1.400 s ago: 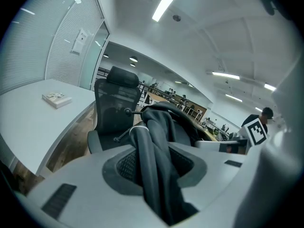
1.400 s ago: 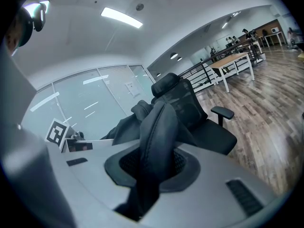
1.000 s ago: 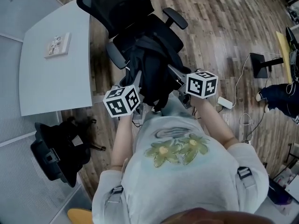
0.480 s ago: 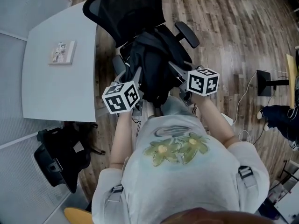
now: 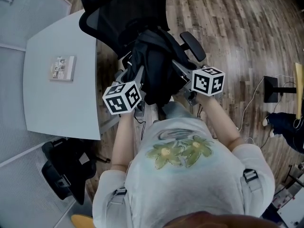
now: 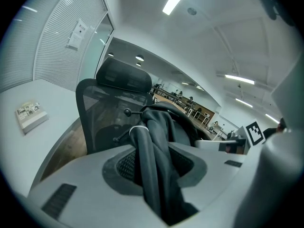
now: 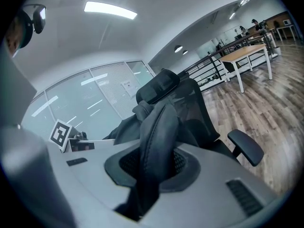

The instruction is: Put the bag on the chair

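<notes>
A black bag [image 5: 156, 68] hangs between both grippers, just in front of a black office chair [image 5: 124, 18]. In the head view the bag's bulk covers the chair's seat. My left gripper [image 5: 138, 80] is shut on one dark strap [image 6: 154, 167] of the bag. My right gripper [image 5: 178, 72] is shut on the other, padded strap [image 7: 154, 151]. The chair's mesh back and headrest [image 6: 124, 77] stand right behind the bag in the left gripper view. The same chair [image 7: 183, 106] rises behind the bag in the right gripper view, its armrest [image 7: 245, 147] low on the right.
A white desk [image 5: 57, 80] with a small white box [image 5: 63, 68] lies left of the chair. A second black chair or bag [image 5: 66, 167] lies on the wood floor at lower left. A cable and a dark stand [image 5: 273, 87] sit on the floor at right.
Both grippers, with the bag, have come closer to the chair. The bag now sits against the seat. Both grips on the straps are unchanged.
</notes>
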